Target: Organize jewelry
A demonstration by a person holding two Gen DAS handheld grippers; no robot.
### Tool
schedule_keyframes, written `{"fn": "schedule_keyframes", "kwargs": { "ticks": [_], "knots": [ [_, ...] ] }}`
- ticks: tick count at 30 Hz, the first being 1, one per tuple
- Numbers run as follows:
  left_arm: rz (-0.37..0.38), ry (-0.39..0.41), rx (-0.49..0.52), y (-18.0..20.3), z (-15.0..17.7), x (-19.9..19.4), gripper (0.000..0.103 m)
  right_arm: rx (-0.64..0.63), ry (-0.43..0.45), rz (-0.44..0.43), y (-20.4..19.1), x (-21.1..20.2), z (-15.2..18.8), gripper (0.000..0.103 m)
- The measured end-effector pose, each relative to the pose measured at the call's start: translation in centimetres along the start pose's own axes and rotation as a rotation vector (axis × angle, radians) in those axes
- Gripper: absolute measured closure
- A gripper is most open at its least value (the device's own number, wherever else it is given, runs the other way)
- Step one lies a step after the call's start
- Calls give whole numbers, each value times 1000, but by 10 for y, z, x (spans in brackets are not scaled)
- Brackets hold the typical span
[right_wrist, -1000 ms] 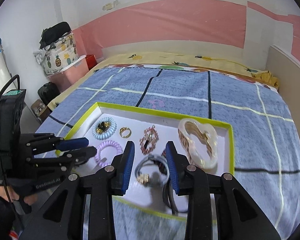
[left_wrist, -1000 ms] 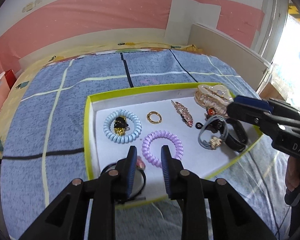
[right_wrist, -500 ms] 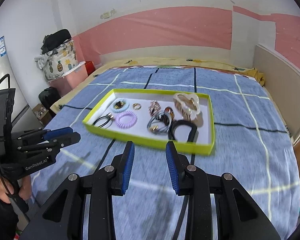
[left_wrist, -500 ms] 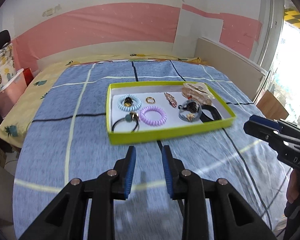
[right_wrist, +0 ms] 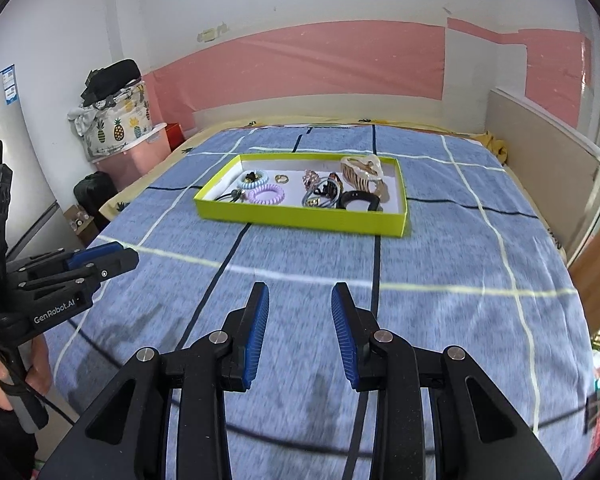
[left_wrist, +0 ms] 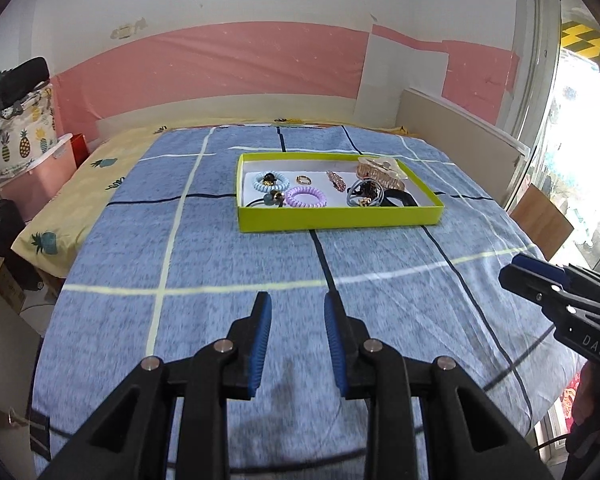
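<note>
In the left wrist view, the left gripper [left_wrist: 294, 306] hung over the blue checked blanket [left_wrist: 204, 248] with its jaws parted and nothing between them, well short of the green tray [left_wrist: 340, 218] that sat farther up the bed. The jewelry lay inside the tray: a pale blue coil band [left_wrist: 271, 182], a purple coil band [left_wrist: 306, 197], a gold ring [left_wrist: 303, 179], a grey hair tie [left_wrist: 362, 196] and a large hair claw [left_wrist: 380, 168] toward the far right corner. The right gripper [left_wrist: 540, 280] showed at the right edge, but from this angle I could not tell how its jaws stood. In the right wrist view, the right gripper [right_wrist: 300, 302] was likewise open and empty above the blanket [right_wrist: 440, 260], with the tray [right_wrist: 300, 216] well ahead and the left gripper [right_wrist: 100, 260] off to the left. Everything appeared to be in the tray, so the sorting looked finished or nearly so; any further pick would call for a slow, low approach, pinching one piece without snagging its neighbours. The room had a pink band across white walls [right_wrist: 320, 64], a pineapple-print basket [right_wrist: 116, 128] on a pink box, and a bright window at the right.
</note>
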State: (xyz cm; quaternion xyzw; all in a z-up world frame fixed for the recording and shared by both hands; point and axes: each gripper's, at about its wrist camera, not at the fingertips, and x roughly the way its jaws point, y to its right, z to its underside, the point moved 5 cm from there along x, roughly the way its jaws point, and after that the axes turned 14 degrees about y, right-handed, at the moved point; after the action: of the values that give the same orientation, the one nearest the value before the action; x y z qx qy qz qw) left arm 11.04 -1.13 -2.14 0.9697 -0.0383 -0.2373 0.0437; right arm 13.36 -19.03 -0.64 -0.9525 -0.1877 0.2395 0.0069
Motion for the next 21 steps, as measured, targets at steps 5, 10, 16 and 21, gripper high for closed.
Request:
{"fn": "schedule_keyframes", "kwargs": {
  "ticks": [5, 10, 16, 21],
  "knots": [
    [12, -25, -14, 1, 12, -5, 74, -32, 4, 23, -3, -11, 8, 69],
    [13, -33, -20, -1, 16, -7, 74, -40, 1, 42, 1, -14, 11, 69],
    [3, -13, -10, 0, 13, -11, 74, -37, -3, 50, 4, -12, 10, 69],
    [0, -7, -9, 0, 11, -13, 74, -40, -10, 48, 3, -10, 11, 69]
  ]
}}
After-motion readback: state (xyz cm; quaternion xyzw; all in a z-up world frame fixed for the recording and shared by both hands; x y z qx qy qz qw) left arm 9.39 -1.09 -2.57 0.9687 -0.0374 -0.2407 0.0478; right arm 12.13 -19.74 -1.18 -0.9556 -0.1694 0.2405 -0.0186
